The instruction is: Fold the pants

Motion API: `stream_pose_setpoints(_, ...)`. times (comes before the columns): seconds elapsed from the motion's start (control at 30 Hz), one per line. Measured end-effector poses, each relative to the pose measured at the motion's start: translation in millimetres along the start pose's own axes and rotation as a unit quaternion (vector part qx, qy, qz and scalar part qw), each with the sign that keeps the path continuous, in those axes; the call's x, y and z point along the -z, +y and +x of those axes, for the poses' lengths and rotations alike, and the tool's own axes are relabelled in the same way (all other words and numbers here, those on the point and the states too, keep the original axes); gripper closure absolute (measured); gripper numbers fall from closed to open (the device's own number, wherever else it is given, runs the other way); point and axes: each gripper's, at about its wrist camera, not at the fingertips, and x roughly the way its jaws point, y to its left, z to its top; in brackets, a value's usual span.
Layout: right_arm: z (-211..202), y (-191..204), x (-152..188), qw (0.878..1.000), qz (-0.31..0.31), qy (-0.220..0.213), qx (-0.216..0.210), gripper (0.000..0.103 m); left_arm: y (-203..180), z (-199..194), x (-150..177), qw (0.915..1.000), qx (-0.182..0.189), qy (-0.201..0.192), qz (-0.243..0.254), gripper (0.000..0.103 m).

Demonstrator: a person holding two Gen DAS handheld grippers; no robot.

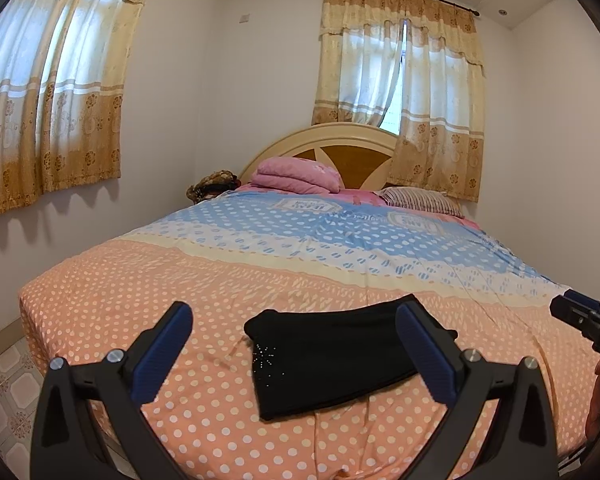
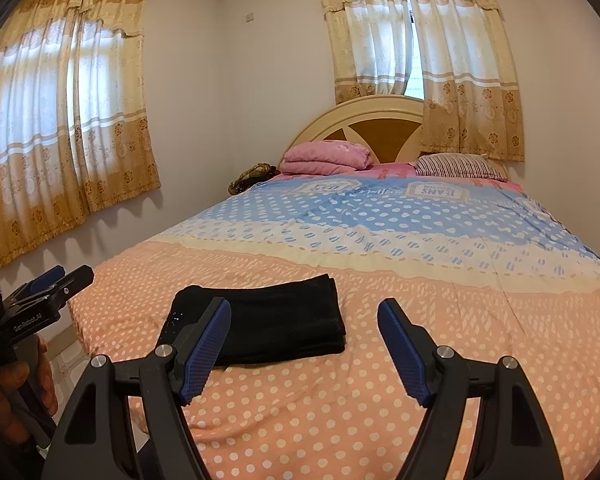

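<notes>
Two hand-held grippers: left hand-held gripper (image 1: 294,326) and right hand-held gripper (image 2: 304,320) both wide open, empty.
Pants: black folded cloth pants (image 2: 268,322) on the dotted orange bed cover (image 2: 440,320), ahead, long axis left-right.
Nearer: left one.

The black pants (image 1: 336,354) lie folded into a compact flat rectangle, small sparkly studs showing near one corner.

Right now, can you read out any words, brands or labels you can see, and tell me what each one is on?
"GenRobot.AI": white print on the left gripper, seen from the right wrist.
"JEANS": upside down on a printed badge on the bedspread; the small line under it is too blurred to read.
A second badge seems to carry the same word, blurred.
Pants: sparkle dots only, no text.
</notes>
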Motion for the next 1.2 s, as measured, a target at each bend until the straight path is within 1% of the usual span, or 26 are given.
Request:
stream_pose_setpoints(0.17, 0.1, -0.2, 0.5, 1.000, 0.001, 0.001, -0.001, 0.026, -0.3, -0.2, 0.0, 1.0000, -0.001, 0.002, 0.000, 0.000)
stream_pose_setpoints(0.27, 0.0, -0.3, 0.4, 1.000, 0.001, 0.001, -0.002, 0.026, -0.4, 0.8, 0.4, 1.0000, -0.007, 0.004, 0.003, 0.000)
stream_pose_setpoints(0.83, 2.2, 1.0, 3.2, 1.000, -0.003, 0.005, -0.010, 0.026, 0.9, 0.3, -0.1, 1.0000, -0.006, 0.006, 0.001, 0.000)
stream_pose_setpoints(1.0, 2.0, 2.3, 4.7, 1.000, -0.005, 0.006, -0.011, 0.026, 1.4, 2.3, -0.2, 0.9999, -0.010, 0.010, 0.000, 0.000)
stream_pose_setpoints(1.07, 2.1, 2.6, 5.2, 1.000, -0.005, 0.007, -0.012, 0.026, 1.3, 3.3, 0.1, 0.9999, -0.006, 0.013, 0.002, 0.000)
stream_pose_setpoints(1.13, 2.2, 3.0, 5.4, 1.000, -0.007, 0.007, -0.012, 0.026, 0.3, 2.5, 0.6, 0.9999, -0.014, 0.008, 0.003, 0.000)
stream_pose_setpoints(1.2, 2.3, 3.6, 5.5, 1.000, -0.007, 0.007, -0.013, 0.026, -0.4, 3.0, 0.4, 0.9999, -0.012, 0.009, 0.004, 0.000)
